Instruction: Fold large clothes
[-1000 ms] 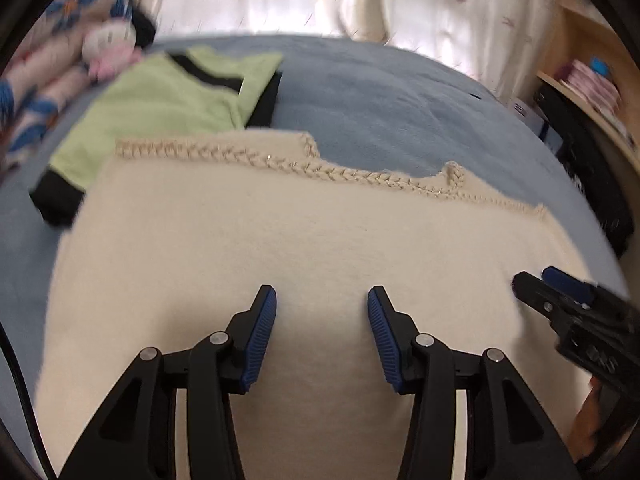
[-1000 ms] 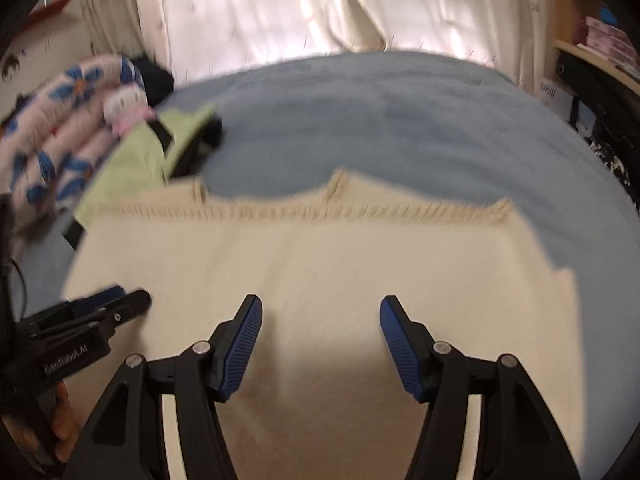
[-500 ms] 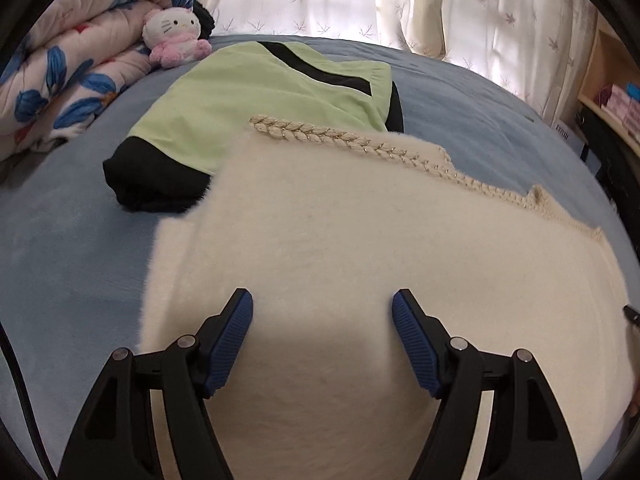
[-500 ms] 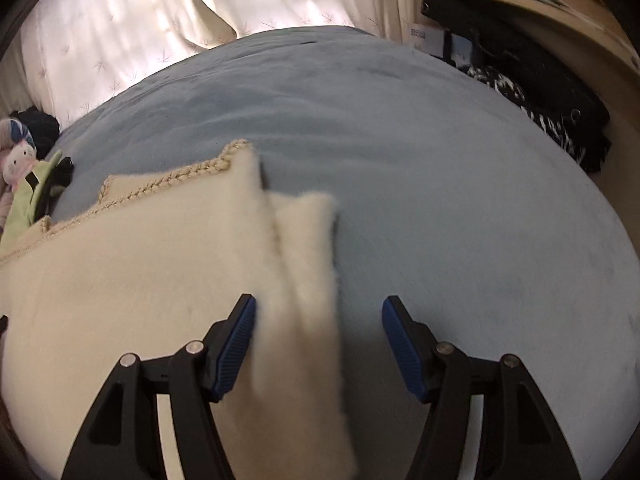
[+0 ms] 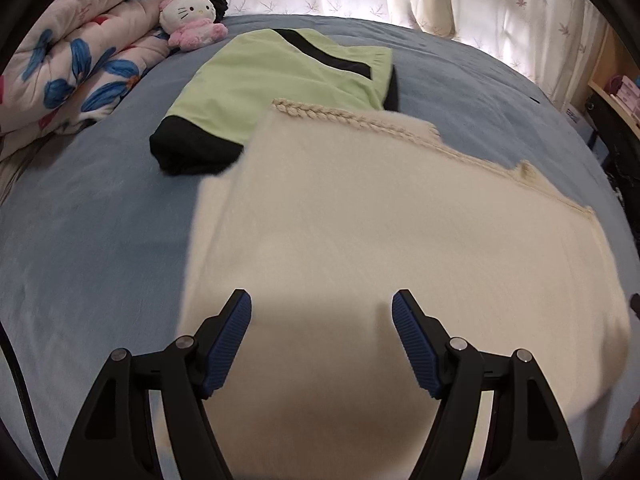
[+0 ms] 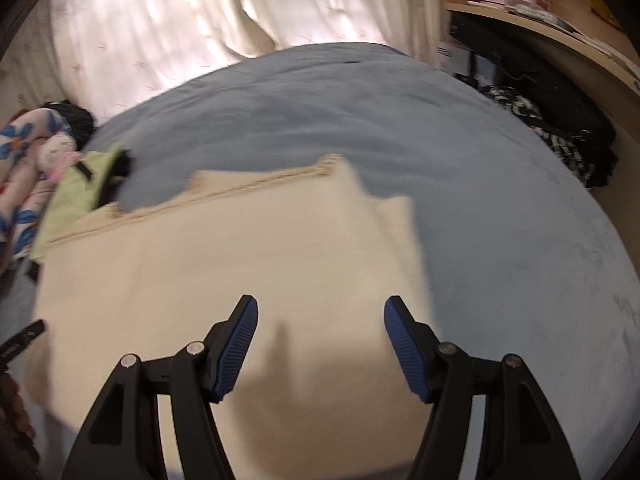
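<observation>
Bed: my blue plush bed cover (image 5: pixel 92 216) carries everything.
Task garment: the fluffy cream sweater with braided trim (image 5: pixel 400 220) lies folded flat mid-bed, beneath both my claws; one corner overlaps the green piece.
Neighbour: a folded light-green top with black bands (image 5: pixel 280 80) sits beyond it.
Left claw (image 5: pixel 322 336): its jaws have just been opening; wide apart, holding nothing.
Right claw (image 6: pixel 321 340): parted likewise, empty, over the sweater's right edge.

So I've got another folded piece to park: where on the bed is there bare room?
Widest free patch: blue bedcover right of the fluffy cream garment, out to the dark clutter under the shelf. A smaller strip lies left of it. Crowded far left: green-and-black folded garment, floral quilt, plush toy.
</observation>
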{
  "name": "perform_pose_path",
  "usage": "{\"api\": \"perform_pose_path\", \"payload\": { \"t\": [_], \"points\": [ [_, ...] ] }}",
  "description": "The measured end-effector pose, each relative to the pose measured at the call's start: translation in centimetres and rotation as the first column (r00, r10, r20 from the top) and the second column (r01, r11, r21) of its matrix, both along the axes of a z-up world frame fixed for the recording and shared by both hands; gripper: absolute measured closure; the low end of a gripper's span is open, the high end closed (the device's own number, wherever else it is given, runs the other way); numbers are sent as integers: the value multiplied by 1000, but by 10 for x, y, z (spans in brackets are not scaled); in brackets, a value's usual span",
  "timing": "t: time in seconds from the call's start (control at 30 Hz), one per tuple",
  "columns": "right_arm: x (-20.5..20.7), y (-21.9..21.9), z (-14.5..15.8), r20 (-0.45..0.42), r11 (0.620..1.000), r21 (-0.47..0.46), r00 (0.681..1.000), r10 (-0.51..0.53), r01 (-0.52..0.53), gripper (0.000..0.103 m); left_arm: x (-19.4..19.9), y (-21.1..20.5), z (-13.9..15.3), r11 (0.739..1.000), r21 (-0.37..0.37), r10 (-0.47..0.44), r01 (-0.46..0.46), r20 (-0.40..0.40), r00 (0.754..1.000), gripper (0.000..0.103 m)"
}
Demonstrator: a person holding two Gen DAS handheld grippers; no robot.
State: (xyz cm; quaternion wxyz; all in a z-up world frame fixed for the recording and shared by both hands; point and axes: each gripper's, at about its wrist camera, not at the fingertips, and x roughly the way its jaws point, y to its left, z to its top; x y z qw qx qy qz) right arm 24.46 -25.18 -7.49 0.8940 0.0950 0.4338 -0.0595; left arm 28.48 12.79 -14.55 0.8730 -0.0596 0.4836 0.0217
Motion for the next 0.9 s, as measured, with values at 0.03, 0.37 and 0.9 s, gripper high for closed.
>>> {"api": "perform_pose_path", "payload": {
  "t": [0.03, 0.37, 0.9],
  "points": [
    [-4, 8, 2, 1, 1000, 19, 1000, 21, -21, 37, -7, -4, 4, 1000, -10, -10, 10, 3, 1000, 32],
    [-26, 97, -34, -67, 974, 100, 976, 209, -202, 37, -57, -49, -16, 995, -101, -19, 15, -36, 999, 32],
    [-60, 9, -65, -126, 997, -63, 990, -59, 51, 36, -76, -16, -31, 998, -9, 65, -65, -27, 998, 32]
  ]
}}
